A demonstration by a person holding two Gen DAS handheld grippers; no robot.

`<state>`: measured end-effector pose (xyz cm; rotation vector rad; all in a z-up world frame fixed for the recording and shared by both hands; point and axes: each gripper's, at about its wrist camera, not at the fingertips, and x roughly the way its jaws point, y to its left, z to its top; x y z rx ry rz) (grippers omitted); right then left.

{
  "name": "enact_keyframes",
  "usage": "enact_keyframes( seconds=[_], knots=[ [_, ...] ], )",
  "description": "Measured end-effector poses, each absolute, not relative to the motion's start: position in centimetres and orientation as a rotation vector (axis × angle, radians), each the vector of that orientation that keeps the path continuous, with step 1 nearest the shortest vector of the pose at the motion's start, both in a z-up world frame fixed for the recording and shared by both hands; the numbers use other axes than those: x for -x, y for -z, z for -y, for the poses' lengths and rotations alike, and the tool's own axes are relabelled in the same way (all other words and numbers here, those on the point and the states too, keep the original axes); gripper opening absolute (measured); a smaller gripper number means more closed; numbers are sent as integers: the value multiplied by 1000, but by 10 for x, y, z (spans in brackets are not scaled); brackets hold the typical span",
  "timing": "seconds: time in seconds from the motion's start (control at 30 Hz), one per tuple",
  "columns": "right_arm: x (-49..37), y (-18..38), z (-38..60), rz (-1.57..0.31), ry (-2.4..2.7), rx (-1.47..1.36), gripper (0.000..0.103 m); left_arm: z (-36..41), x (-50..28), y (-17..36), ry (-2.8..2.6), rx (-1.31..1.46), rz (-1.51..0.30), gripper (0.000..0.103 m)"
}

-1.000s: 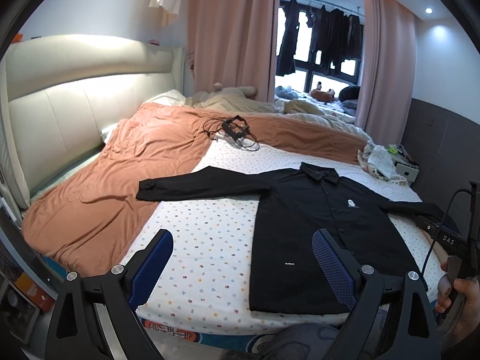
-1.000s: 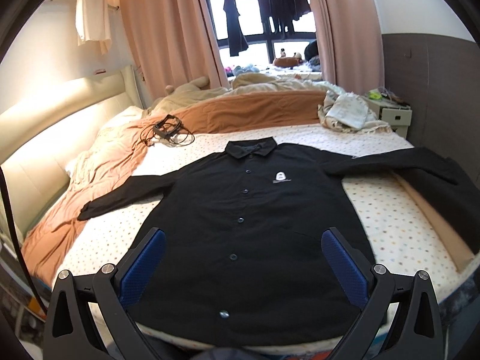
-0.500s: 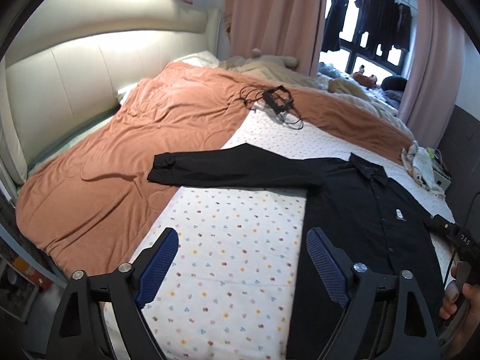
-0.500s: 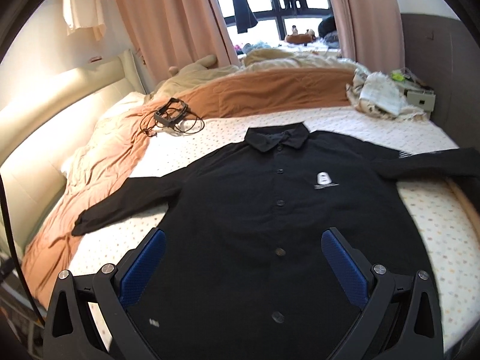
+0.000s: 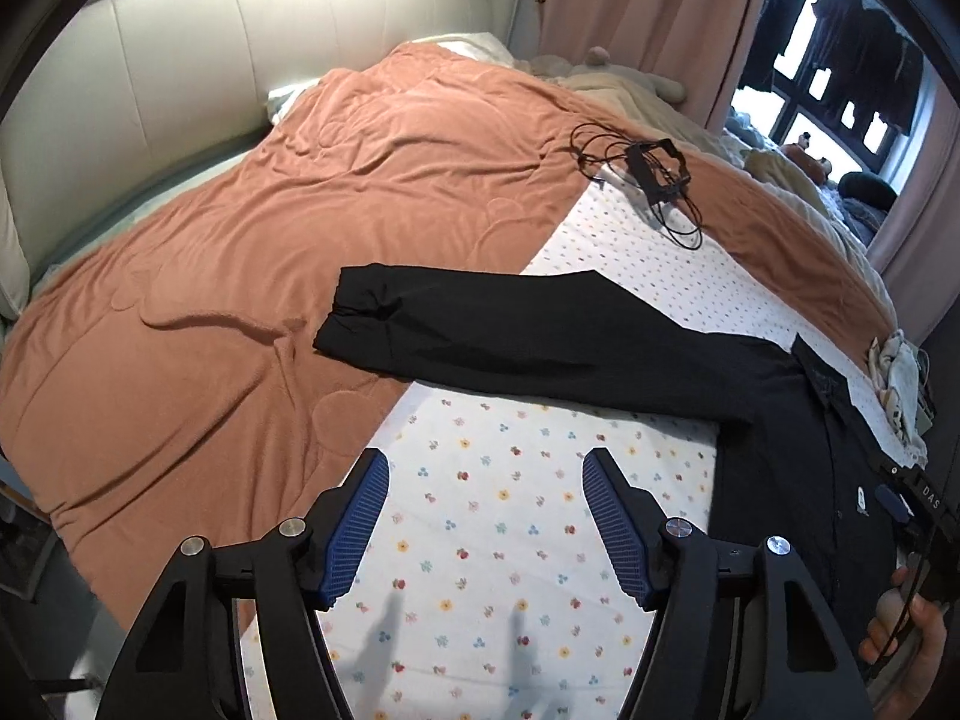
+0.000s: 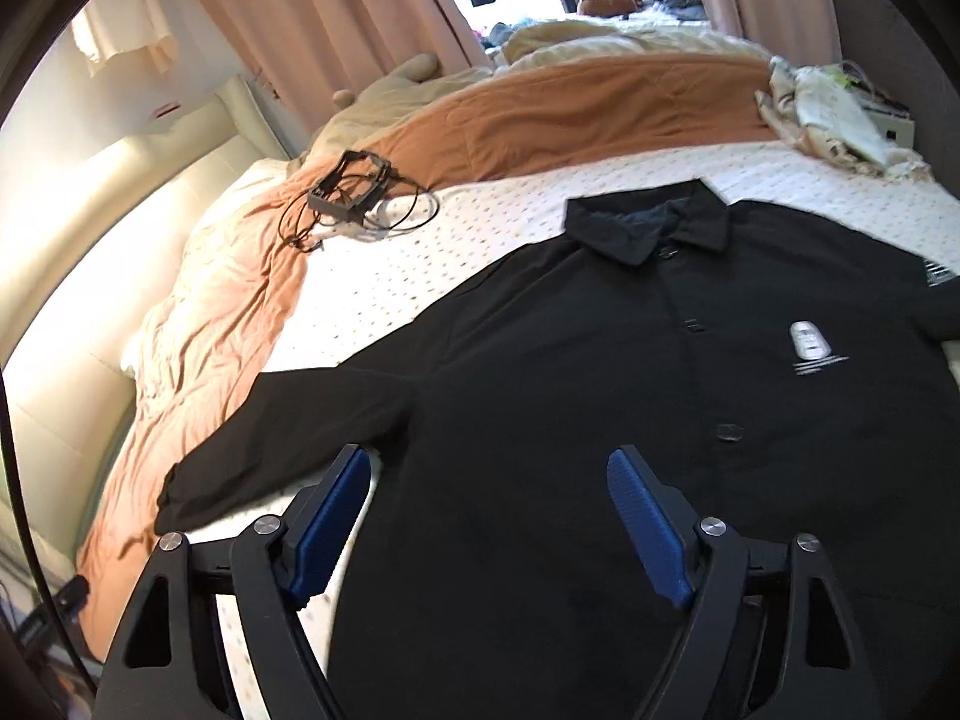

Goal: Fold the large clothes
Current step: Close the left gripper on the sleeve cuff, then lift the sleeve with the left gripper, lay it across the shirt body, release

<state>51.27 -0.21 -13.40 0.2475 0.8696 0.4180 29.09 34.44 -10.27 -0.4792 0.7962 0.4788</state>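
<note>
A black long-sleeved button shirt (image 6: 570,372) lies flat, face up, on the flower-print bed sheet (image 5: 492,510), collar to the far side. Its left sleeve (image 5: 480,330) stretches out, with the cuff resting on the orange blanket (image 5: 240,240). My left gripper (image 5: 486,486) is open and empty above the sheet, a little short of that sleeve. My right gripper (image 6: 489,480) is open and empty above the shirt's body near the sleeve's armpit. The shirt's right sleeve runs out of view.
A black frame with tangled cables (image 5: 654,171) lies at the blanket's edge, also in the right wrist view (image 6: 354,189). A padded cream headboard (image 5: 150,72) stands at left. A heap of light cloth (image 6: 834,114) sits at far right. Curtains and a window are behind.
Both grippers have moved forward and lower over the bed. The left now looks at the sleeve and cuff from closer; the right is closer over the shirt's body. The shirt has not moved.
</note>
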Motion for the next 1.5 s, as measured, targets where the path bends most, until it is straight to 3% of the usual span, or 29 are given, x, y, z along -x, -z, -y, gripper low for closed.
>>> enact_keyframes(
  seconds=[0.17,0.27,0.5,0.7,0.73,0.77,0.8,0.83,0.93,1.3,1.4,1.5],
  knots=[
    [-538,153,-22,-902,-390,-254,80,-384,-317,129,-505,566,-838,68],
    [-551,169,-34,-940,-398,-244,66,-406,-336,151,-498,643,-842,68],
    [-584,207,-63,-1026,-424,-261,57,-441,-374,210,-560,769,-954,68],
    [-603,242,-65,-1107,-481,-385,53,-445,-397,215,-629,678,-946,67],
    [-605,246,-60,-1103,-498,-437,53,-446,-400,215,-633,667,-938,53],
    [-606,248,-54,-1101,-522,-491,53,-447,-401,214,-643,656,-937,32],
    [-607,251,-50,-1109,-554,-545,52,-449,-403,215,-661,646,-947,22],
    [-609,253,-45,-1118,-588,-602,51,-452,-404,214,-661,644,-948,6],
    [-610,261,-32,-1139,-634,-729,39,-446,-402,191,-642,591,-890,3],
    [-588,226,11,-1050,-623,-784,39,-381,-415,39,-496,405,-685,2],
    [-579,213,31,-1039,-582,-754,41,-347,-433,5,-439,367,-649,2],
    [-573,201,53,-1025,-551,-738,58,-312,-443,-25,-384,326,-609,2]
  ],
)
